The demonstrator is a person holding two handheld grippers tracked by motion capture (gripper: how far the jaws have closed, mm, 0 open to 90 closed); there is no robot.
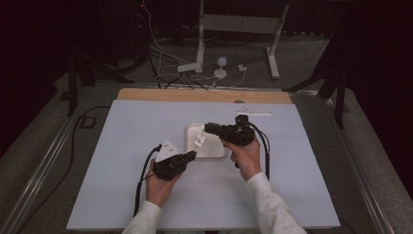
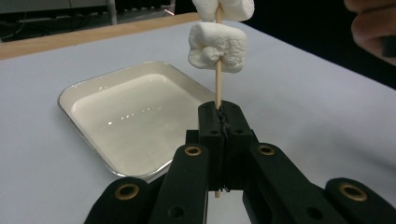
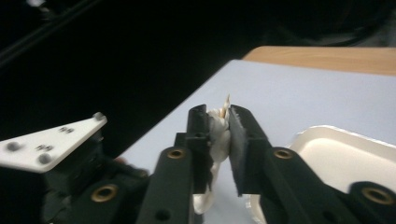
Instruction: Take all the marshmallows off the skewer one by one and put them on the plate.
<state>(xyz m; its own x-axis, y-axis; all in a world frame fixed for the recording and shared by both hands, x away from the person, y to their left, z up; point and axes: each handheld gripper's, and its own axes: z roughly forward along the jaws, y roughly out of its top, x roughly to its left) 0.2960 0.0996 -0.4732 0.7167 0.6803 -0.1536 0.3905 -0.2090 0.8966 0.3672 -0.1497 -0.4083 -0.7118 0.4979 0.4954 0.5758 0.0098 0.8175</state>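
Holding a wooden skewer (image 2: pixel 217 86) upright, your left gripper (image 2: pixel 219 112) has its two black jaws pressed together on the stick's lower part; the stick's bottom end pokes out beneath them in the left gripper view.

Item, lower marshmallow (image 2: pixel 217 46): white, squashed, threaded on the skewer above the left gripper's jaws, bare stick between them; a second marshmallow (image 2: pixel 224 8) sits just above it, cut off by the top edge of the left gripper view.

Item, right gripper (image 3: pixel 218 123): your jaws stand a little apart and are closed on the upper marshmallow (image 3: pixel 218 128), which bulges between them; the skewer's pointed tip (image 3: pixel 227 101) shows just above it; whether the lower marshmallow is the white mass beneath the jaws you cannot tell for certain.

Item, tray (image 1: pixel 192 131): white, shallow, rounded corners, empty of contents, lying flat near the middle of the table (image 1: pixel 122 146); in the high view the marshmallows (image 1: pixel 199 141) hang over its left part, between the two grippers.

Item, table covering: pale blue-grey sheet, wooden edge (image 1: pixel 146 94) along the far side.

Item, your hands: left hand (image 1: pixel 158 183) and right hand (image 1: pixel 246 158) each around a gripper body, pale sleeves entering from the bottom; the left gripper (image 1: pixel 191 156) carries a grey three-cornered plate (image 1: pixel 167 150); cables trail from both.
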